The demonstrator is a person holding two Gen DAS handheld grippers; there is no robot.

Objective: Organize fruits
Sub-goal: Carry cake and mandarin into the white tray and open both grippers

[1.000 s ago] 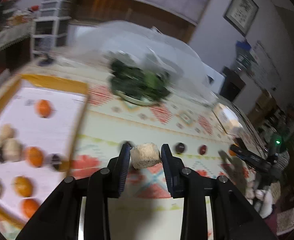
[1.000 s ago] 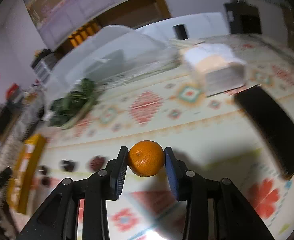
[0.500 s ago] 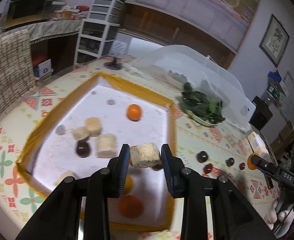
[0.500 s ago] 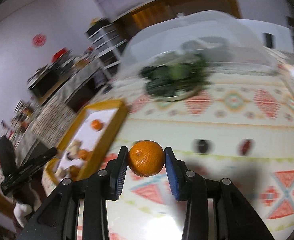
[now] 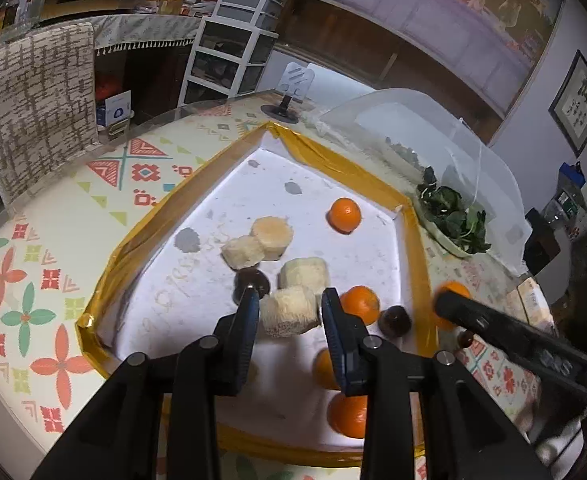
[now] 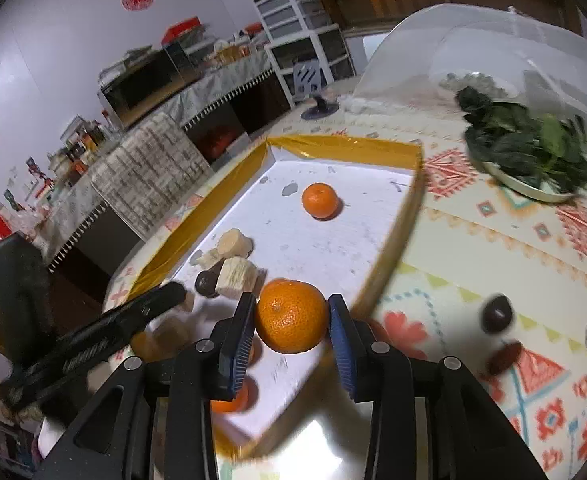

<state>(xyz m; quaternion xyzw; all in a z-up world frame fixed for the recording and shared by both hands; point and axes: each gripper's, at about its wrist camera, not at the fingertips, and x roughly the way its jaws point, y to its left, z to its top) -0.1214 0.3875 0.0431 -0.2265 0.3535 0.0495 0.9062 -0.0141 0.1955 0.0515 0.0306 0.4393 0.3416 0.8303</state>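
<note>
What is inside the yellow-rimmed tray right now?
In the tray: oranges, pale fibrous chunks and dark round fruits. The left gripper, holding a chunk, hides part of the near floor, so no full count.

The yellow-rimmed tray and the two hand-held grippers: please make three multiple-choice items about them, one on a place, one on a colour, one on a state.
1. Where does the plate of leafy greens stand?
A in the tray
B on the tablecloth beside the tray
C on the shelf

2. The tray rim is
A yellow
B blue
C green

3. The right hand-held gripper is
A open
B shut on nothing
C shut on an orange

Answers:
1 B, it lies outside the rim.
2 A, yellow tape edges it.
3 C, both jaws press the fruit.
</note>
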